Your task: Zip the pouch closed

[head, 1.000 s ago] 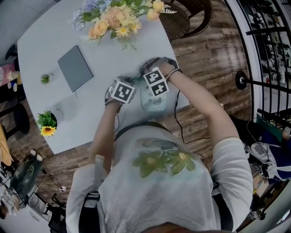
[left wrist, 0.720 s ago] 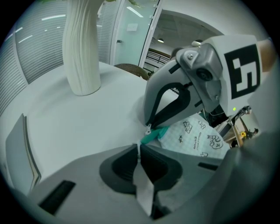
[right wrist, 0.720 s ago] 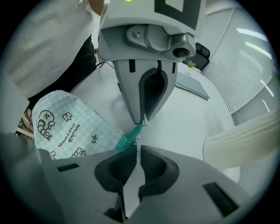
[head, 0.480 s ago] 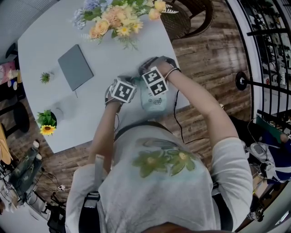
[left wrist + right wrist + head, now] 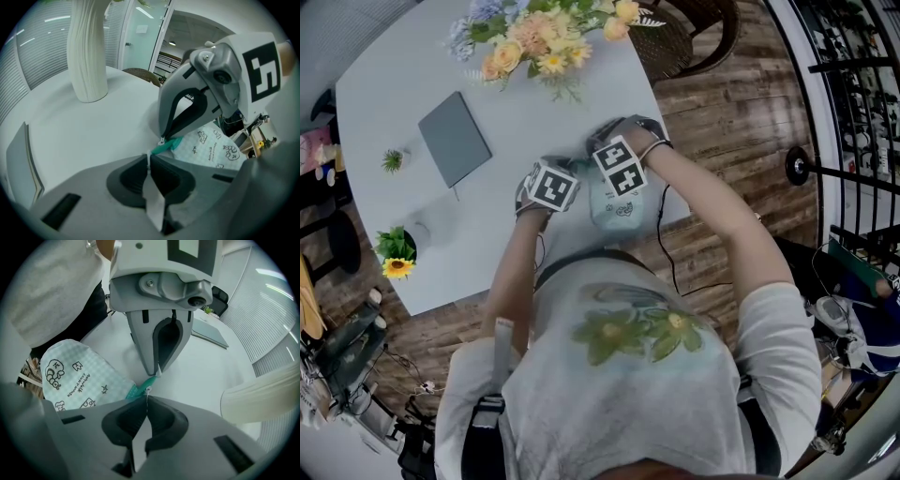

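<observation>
A pale green checked pouch (image 5: pixel 619 208) with printed doodles lies on the white table (image 5: pixel 394 84) near its front edge. A teal tab (image 5: pixel 167 145) sticks out of its zipper end. My left gripper (image 5: pixel 150 157) is shut on the tip of that teal tab. My right gripper (image 5: pixel 146 394) meets it tip to tip and is shut on the small metal zipper pull (image 5: pixel 148 389) beside the teal tab (image 5: pixel 140 386). In the head view both marker cubes (image 5: pixel 551 186) hide the jaws. The pouch body (image 5: pixel 77 376) lies behind the right gripper (image 5: pixel 162 138).
A white ribbed vase (image 5: pixel 87 56) with a bouquet (image 5: pixel 544 42) stands at the table's far side. A grey notebook (image 5: pixel 455 139) lies to the left, with a small green plant (image 5: pixel 393 161) and a sunflower pot (image 5: pixel 397 255) further left. A chair (image 5: pixel 694 33) stands beyond the table.
</observation>
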A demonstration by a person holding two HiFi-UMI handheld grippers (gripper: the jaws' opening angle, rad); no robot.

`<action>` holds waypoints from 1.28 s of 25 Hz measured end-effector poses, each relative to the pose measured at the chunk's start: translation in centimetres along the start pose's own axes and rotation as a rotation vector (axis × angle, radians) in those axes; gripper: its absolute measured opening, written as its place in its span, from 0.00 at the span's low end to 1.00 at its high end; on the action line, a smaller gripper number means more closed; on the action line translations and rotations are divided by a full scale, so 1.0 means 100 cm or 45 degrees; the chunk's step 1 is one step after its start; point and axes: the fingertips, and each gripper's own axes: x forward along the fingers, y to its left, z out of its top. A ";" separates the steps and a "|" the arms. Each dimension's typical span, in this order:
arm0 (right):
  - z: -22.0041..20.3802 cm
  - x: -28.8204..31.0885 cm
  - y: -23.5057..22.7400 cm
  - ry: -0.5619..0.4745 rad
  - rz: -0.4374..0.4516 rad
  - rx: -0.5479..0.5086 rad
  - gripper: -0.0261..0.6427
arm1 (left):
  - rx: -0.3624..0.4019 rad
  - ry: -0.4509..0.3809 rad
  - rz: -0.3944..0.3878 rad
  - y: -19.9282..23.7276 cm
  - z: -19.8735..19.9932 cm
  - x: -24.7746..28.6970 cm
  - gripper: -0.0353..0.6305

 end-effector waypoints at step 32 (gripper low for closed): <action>-0.011 -0.005 0.005 0.068 -0.075 -0.043 0.06 | 0.004 -0.007 0.039 0.004 0.003 -0.003 0.09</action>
